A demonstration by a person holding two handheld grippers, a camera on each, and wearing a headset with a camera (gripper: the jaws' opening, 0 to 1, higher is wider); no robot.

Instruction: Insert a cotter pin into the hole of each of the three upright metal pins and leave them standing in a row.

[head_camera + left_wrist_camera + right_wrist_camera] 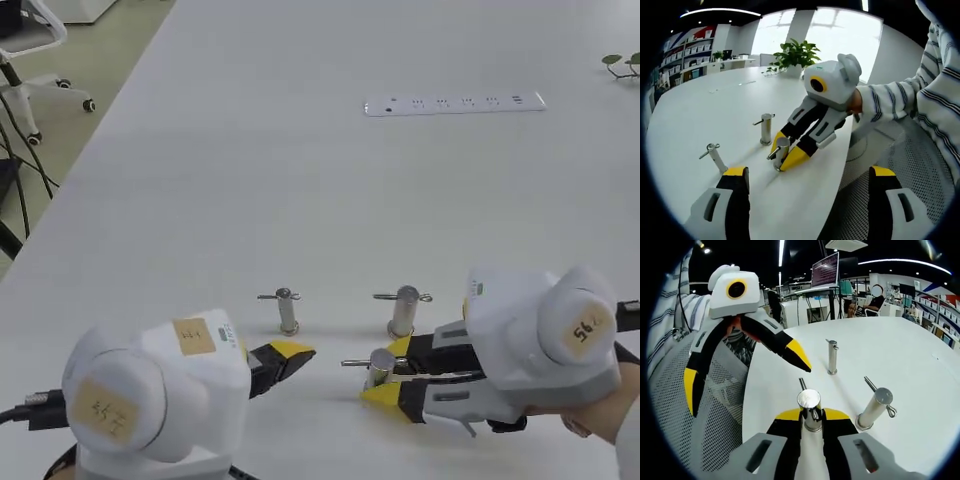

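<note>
Right tongs [385, 372]: clamped from both sides on the nearest metal pin [378, 362], upright on the worktop [300, 180], with a cotter pin [352, 363] poking out of its head toward the left. Same grip seen down the jaws in the right gripper view, pin top between the yellow tips. Left tongs [809, 172]: spread wide, holding nothing, one yellow tip in the head view, both in the left gripper view. Just behind, well apart from each other: left-hand pin [287, 312] and right-hand pin [403, 312], both standing, each crossed by its own cotter pin; ring end [891, 411] of the right-hand one plain in the right gripper view. Farther back, in the head view, a white power strip [455, 103]. Off the worktop's edge, in the left gripper view, a striped sleeve [920, 100] and a potted plant [795, 52].
</note>
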